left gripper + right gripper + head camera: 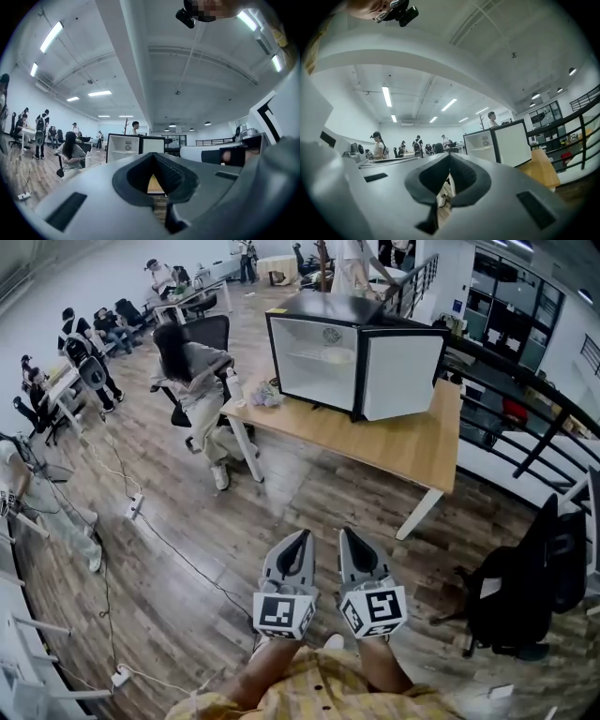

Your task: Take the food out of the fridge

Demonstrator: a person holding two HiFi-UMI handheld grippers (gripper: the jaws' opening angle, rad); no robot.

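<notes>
The person wears a yellow checked shirt. The left tool and the right tool are alike: pale grey shells tapering to a point, lined inside with dark ribbed pads. Each carries a white cube printed with black square markers at its rear end.

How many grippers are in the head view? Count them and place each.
2. The left gripper is low in the frame, over the wooden floor; the right gripper sits close beside it. Both point toward the open fridge on the table.
</notes>
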